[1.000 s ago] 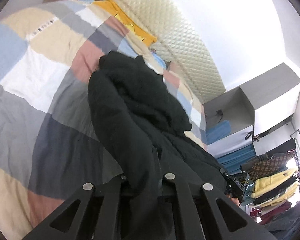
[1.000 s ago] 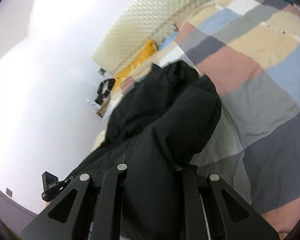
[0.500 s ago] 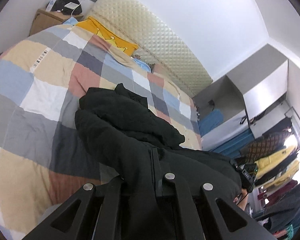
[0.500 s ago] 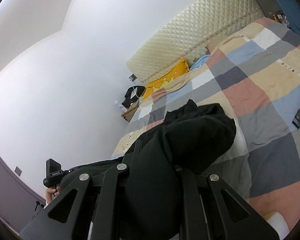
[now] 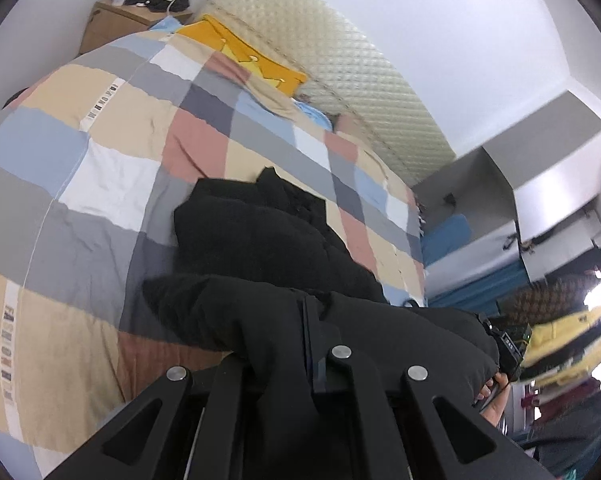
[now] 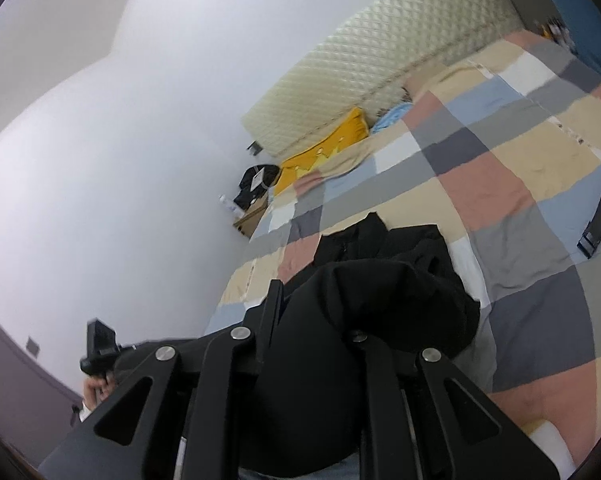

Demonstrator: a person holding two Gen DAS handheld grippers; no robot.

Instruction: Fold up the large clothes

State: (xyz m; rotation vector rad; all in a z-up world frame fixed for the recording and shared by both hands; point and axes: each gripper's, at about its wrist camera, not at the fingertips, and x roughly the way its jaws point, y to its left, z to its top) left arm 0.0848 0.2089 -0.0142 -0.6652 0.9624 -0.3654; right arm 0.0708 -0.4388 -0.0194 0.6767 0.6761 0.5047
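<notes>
Both tongs, left tongs [image 5: 296, 344] and right tongs [image 6: 312, 332], pinching black coat [image 5: 260, 236], near hem lifted over bed [image 5: 112, 160]. Next: carry hem far, lay flat.

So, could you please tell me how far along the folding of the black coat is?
Early to midway. Done: nothing looks neatly folded; the far part of the black coat lies bunched on the patchwork duvet. In hand: the left tongs and right tongs each clamp a bulky edge, lifted off the bed. Left: lay that edge over, flatten and square it.

The patchwork quilt [image 5: 112, 128] bears printed strips — one appears to read "FASHION"; the others are illegible.
</notes>
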